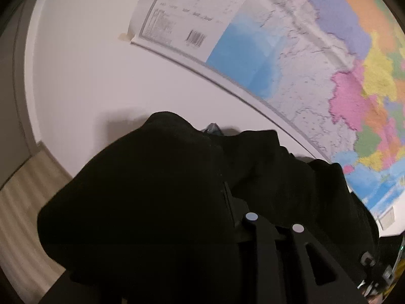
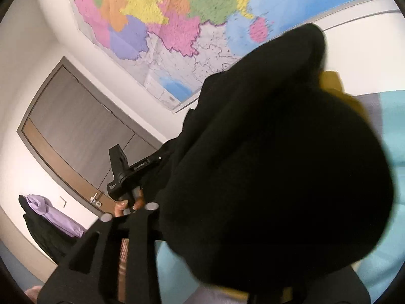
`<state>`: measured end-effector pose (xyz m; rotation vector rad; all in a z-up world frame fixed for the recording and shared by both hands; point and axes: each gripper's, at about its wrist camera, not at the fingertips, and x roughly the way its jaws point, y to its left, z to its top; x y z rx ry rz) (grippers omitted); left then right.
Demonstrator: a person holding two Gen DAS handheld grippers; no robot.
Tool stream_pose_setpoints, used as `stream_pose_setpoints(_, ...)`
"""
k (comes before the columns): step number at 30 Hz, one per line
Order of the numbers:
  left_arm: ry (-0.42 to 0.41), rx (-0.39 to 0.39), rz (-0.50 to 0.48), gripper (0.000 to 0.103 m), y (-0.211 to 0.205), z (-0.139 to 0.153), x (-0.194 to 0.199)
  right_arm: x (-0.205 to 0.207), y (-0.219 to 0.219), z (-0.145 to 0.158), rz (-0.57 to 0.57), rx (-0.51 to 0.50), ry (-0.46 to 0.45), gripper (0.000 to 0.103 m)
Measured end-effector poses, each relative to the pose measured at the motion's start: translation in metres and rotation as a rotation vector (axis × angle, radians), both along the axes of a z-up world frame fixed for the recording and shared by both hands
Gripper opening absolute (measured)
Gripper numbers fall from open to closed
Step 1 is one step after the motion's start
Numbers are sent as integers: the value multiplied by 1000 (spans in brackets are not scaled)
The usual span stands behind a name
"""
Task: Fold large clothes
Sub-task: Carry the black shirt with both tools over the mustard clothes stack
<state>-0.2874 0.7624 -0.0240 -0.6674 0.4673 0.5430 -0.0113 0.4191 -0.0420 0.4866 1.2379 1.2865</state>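
- Right, the left gripper point(image 1: 274, 222) first: its two black fingers come up from the lower middle of the left wrist view with only a narrow gap between them.
- That gap is black on black, so I cannot tell whether cloth is pinched there or merely lying over it.
- The large black fabric garment point(image 1: 157, 202) bulges over the lower half of this view, swallowing the fingertips and spilling to the lower left.
- Behind it, a white wall point(image 1: 88, 76), with a big colourful paper wall map point(image 1: 316, 76) across the upper right and a strip of pale wood-grain floor point(image 1: 22, 197) at the left edge.
- Over to the right gripper point(image 2: 128, 211), lower left of the right wrist view: jaws clearly parted, a see-through gap, nothing between the pads.
- The black garment hangs in a heavy bunch just right of it, touching the right-hand finger and filling the centre and right.
- Through the gap, a person's hand point(image 2: 126, 206) grips the left gripper's black handle, which is tilted up towards the map.
- At the left, a grey-brown door point(image 2: 76, 131); at the lower left, a lilac cloth point(image 2: 50, 212).
- A yellow cloth point(image 2: 334, 83) peeks above the garment, and a turquoise surface point(image 2: 384, 253) lies at the right edge.
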Motion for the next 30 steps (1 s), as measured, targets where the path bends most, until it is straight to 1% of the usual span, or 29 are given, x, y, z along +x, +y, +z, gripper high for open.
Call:
stream_pose_setpoints(1, 7, 15, -5, 26, -4, 2, 0, 1, -9, 9, 2, -17, -30, 50)
stream_pose_setpoints(2, 8, 25, -8, 26, -6, 4, 0, 1, -17, 14, 1, -23, -41, 53)
stream_pose_setpoints(3, 17, 27, -8, 27, -8, 4, 0, 3, -27, 19, -11, -33, -49, 55)
stream_pose_setpoints(6, 39, 37, 3, 33, -2, 6, -1, 11, -55, 24, -76, -67, -40, 56)
stream_pose_setpoints(7, 52, 51, 22, 42, -6, 8, -2, 15, -60, 25, -83, -56, -32, 55)
stream_pose_setpoints(8, 69, 71, 42, 55, -11, 11, -10, 11, -59, 26, -76, -57, -39, 51)
stream_pose_setpoints(9, 90, 101, 61, 59, -17, 13, -19, 9, -57, 28, -67, -70, -62, 39)
stream_pose_setpoints(10, 101, 122, 70, 60, -20, 16, -27, 8, -56, 27, -60, -75, -67, 31)
stream_pose_setpoints(11, 113, 137, 70, 62, -24, 19, -29, 6, -56, 24, -42, -76, -55, 28)
stream_pose_setpoints(12, 135, 151, 78, 64, -29, 22, -33, 2, -58, 22, -27, -101, -63, 26)
stream_pose_setpoints(13, 143, 161, 91, 67, -32, 24, -39, -4, -61, 20, -16, -128, -73, 26)
stream_pose_setpoints(15, 137, 202, 105, 67, -44, 32, -52, -6, -57, 17, 8, -148, -66, 26)
stream_pose_setpoints(16, 134, 213, 112, 68, -48, 35, -57, -8, -57, 15, 16, -166, -72, 28)
stream_pose_setpoints(17, 119, 225, 118, 71, -53, 40, -64, -10, -58, 17, 35, -200, -93, 30)
stream_pose_setpoints(18, 102, 236, 124, 71, -57, 44, -70, -11, -59, 20, 36, -230, -116, 34)
stream_pose_setpoints(20, 78, 273, 146, 75, -65, 54, -78, -11, -62, 31, 33, -248, -165, 35)
stream_pose_setpoints(21, 54, 301, 139, 75, -72, 59, -82, -12, -65, 41, 26, -247, -196, 35)
stream_pose_setpoints(23, 29, 333, 100, 76, -81, 67, -82, -17, -73, 64, 4, -269, -308, 38)
stream_pose_setpoints(24, 24, 358, 68, 77, -88, 72, -79, -19, -76, 77, -25, -279, -382, 40)
stream_pose_setpoints(25, 29, 379, 48, 78, -93, 74, -74, -20, -79, 88, -50, -280, -443, 40)
stream_pose_setpoints(26, 35, 404, 29, 79, -100, 76, -68, -19, -75, 97, -63, -262, -471, 40)
stream_pose_setpoints(28, 61, 443, -15, 81, -109, 75, -51, -13, -64, 106, -63, -213, -495, 42)
stream_pose_setpoints(29, 81, 454, -29, 83, -113, 73, -41, -12, -59, 107, -66, -208, -510, 42)
stream_pose_setpoints(30, 106, 448, -45, 83, -114, 68, -29, -9, -48, 105, -61, -205, -518, 43)
